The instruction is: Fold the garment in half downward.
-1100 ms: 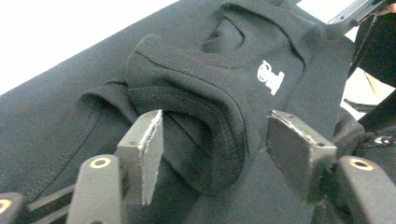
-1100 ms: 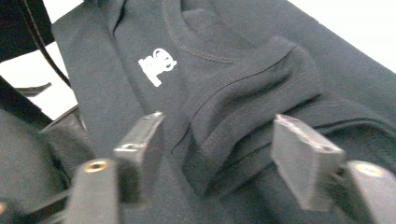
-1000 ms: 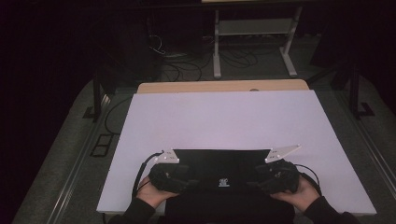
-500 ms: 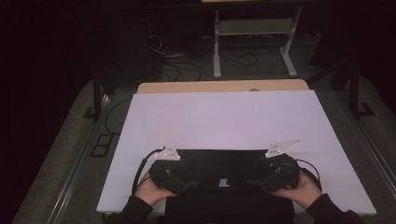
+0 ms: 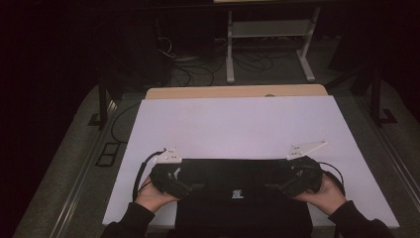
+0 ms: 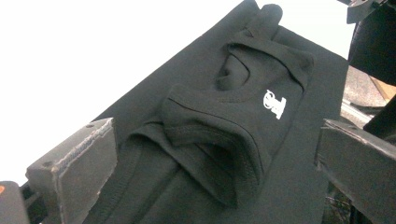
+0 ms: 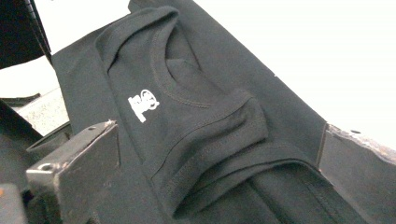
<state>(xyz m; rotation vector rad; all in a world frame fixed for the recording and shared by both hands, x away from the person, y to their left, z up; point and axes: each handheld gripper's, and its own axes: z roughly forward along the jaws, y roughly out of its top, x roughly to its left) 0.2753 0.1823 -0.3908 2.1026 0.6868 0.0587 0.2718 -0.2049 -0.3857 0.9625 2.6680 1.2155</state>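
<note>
A black sleeveless garment (image 5: 242,208) with a small white logo (image 5: 237,193) lies folded on the white table top (image 5: 237,129) at the near edge. My left gripper (image 5: 190,188) rests over its left end and my right gripper (image 5: 277,187) over its right end. Both have just been opening. In the left gripper view the jaws (image 6: 217,163) stand wide apart, with the folded cloth (image 6: 224,130) lying between them untouched. In the right gripper view the jaws (image 7: 219,158) are equally wide, and the hemmed neckline (image 7: 196,121) sits between them, free of the pads.
A wooden strip (image 5: 237,91) edges the white top at the far side. Beyond it stand a metal frame (image 5: 267,29) and loose cables (image 5: 198,64) on the dark floor. The cloth hangs over the near table edge toward the person.
The grey plates on both grippers have shifted slightly up and outward. The hands stay at the garment's two ends, and the garment lies as before.
</note>
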